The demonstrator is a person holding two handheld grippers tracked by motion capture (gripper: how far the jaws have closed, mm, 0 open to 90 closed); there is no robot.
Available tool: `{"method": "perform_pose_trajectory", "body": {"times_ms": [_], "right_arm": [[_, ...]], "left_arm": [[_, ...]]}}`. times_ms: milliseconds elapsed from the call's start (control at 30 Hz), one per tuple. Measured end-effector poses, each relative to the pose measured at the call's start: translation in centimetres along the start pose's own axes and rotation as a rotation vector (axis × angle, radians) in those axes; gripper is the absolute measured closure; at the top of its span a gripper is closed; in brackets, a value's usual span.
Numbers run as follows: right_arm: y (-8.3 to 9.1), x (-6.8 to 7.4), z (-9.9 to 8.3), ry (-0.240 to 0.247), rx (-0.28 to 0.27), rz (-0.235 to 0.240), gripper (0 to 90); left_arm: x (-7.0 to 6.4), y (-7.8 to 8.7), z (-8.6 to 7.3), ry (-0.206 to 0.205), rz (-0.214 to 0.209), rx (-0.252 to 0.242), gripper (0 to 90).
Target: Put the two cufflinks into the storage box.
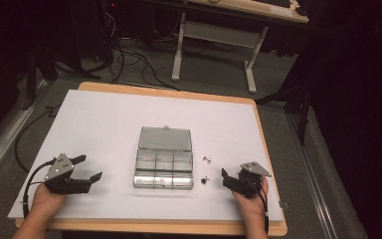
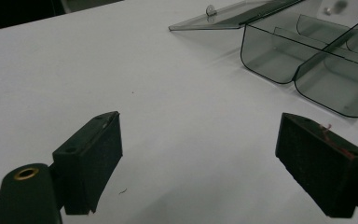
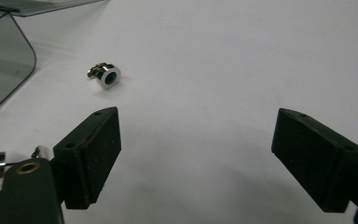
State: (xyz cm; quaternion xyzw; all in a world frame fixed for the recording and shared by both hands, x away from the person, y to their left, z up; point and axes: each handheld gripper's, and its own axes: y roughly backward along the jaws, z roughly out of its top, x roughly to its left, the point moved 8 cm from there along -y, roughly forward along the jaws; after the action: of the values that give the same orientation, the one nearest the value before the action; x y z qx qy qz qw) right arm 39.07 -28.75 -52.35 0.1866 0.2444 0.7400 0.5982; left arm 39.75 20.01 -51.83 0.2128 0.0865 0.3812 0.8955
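Both grippers rest with jaws spread and empty on the white worktop.

The left gripper sits left of the clear plastic compartment box, whose lid lies flat open behind it. The right gripper sits right of the box, near two small shiny metal fittings, one farther off and one just beside its jaws.

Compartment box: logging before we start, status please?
Left claw and right claw open, empty. Compartment box lid open. Two metal fittings loose beside it. Nothing in the way.
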Motion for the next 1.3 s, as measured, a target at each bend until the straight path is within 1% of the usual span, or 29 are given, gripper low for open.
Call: {"method": "perform_pose_trajectory", "body": {"times_ms": [33,100,133,200,300,400,433,467,533,567,600,633,667,700,767,867,1067,1300], "right_arm": [[0.1,0.03,-0.03,0.003,0.002,0.008,16.8],[0.11,0.06,-0.04,-0.006,-0.003,0.005,16.8],[0.25,0.12,-0.02,-0.002,-0.008,0.015,18.4],[0.27,0.1,-0.01,0.001,-0.01,0.012,18.6],[0.38,0.13,0.08,-0.011,-0.023,0.023,20.2],[0.35,0.19,0.05,0.005,-0.019,0.025,19.1],[0.35,0.19,0.05,0.005,-0.019,0.025,19.1],[0.31,0.38,-0.04,0.011,-0.006,0.031,17.8],[0.3,0.41,-0.04,0.014,-0.007,0.033,18.2],[0.27,0.43,-0.05,0.015,-0.005,0.035,19.1],[0.33,0.4,-0.01,0.009,-0.013,0.043,23.6],[0.33,0.4,-0.01,0.009,-0.013,0.043,23.6],[0.37,0.3,0.03,0.0,-0.022,0.041,27.1],[0.37,0.3,0.03,0.0,-0.022,0.041,27.1],[0.43,0.25,0.06,0.002,-0.027,0.04,30.5],[0.47,0.3,0.05,-0.006,-0.031,0.043,34.8],[0.44,0.45,0.0,-0.002,-0.031,0.056,37.9],[0.4,0.55,-0.04,0.004,-0.026,0.062,38.5]], "left_arm": [[0.0,0.0,0.0,0.0,0.0,0.0,14.9],[0.01,-0.01,-0.01,0.001,0.0,0.001,15.0],[-0.03,0.0,-0.01,-0.002,0.0,0.001,15.0],[-0.08,0.02,0.0,-0.007,-0.001,-0.002,15.0],[-0.11,0.01,0.0,-0.008,-0.004,-0.001,15.0],[-0.12,-0.01,-0.02,-0.009,-0.005,0.002,15.0],[-0.12,-0.01,-0.02,-0.009,-0.005,0.002,14.9],[-0.14,-0.04,-0.03,-0.011,-0.005,0.004,14.9],[-0.16,-0.04,-0.03,-0.015,-0.005,0.005,15.0],[-0.19,-0.05,-0.03,-0.015,-0.004,0.005,15.0],[-0.2,-0.06,-0.04,-0.016,-0.003,0.006,15.0],[-0.2,-0.06,-0.04,-0.016,-0.003,0.006,14.9],[-0.21,-0.06,-0.04,-0.016,-0.002,0.006,15.0],[-0.21,-0.06,-0.04,-0.016,-0.002,0.006,14.9],[-0.21,-0.08,-0.05,-0.016,0.0,0.007,15.0],[-0.21,-0.09,-0.05,-0.016,0.001,0.007,14.9],[-0.21,-0.09,-0.05,-0.018,0.003,0.008,15.0],[-0.23,-0.1,-0.06,-0.02,0.002,0.009,15.0]]}}
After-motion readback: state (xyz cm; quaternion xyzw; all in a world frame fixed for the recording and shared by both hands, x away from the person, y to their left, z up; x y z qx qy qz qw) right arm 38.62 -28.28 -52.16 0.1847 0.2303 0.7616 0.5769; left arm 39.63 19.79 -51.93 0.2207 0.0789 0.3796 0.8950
